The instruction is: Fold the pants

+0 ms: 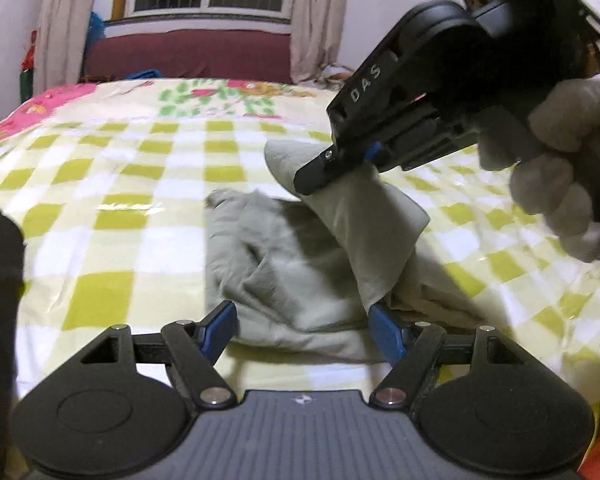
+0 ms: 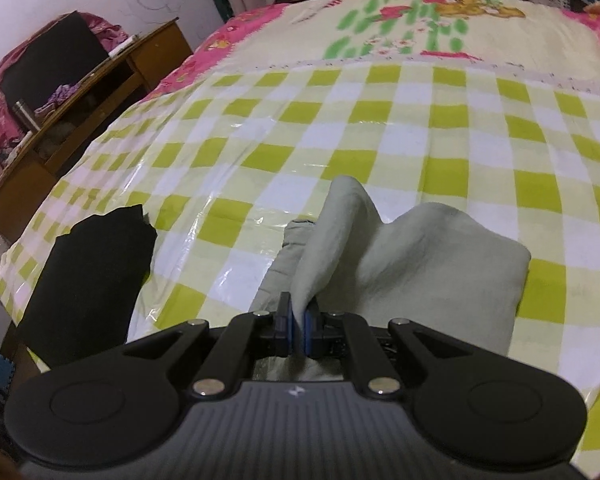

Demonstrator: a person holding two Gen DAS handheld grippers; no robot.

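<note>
A bed (image 1: 100,184) with a green-and-white checked cover fills the room, a window beyond its far end. The grey pants (image 1: 284,272) lie bunched near the middle of it, running from near to far in the left wrist view. The right gripper (image 2: 299,322) is clamped on a fold of the cloth and holds that fold raised above the heap, toward the far right. The left gripper (image 1: 302,332) stands wide apart with nothing pinched, the near edge of the pants lying just between its fingers. It is the nearer one to that loose edge, so the next grasp looks likely to fall to it.
</note>
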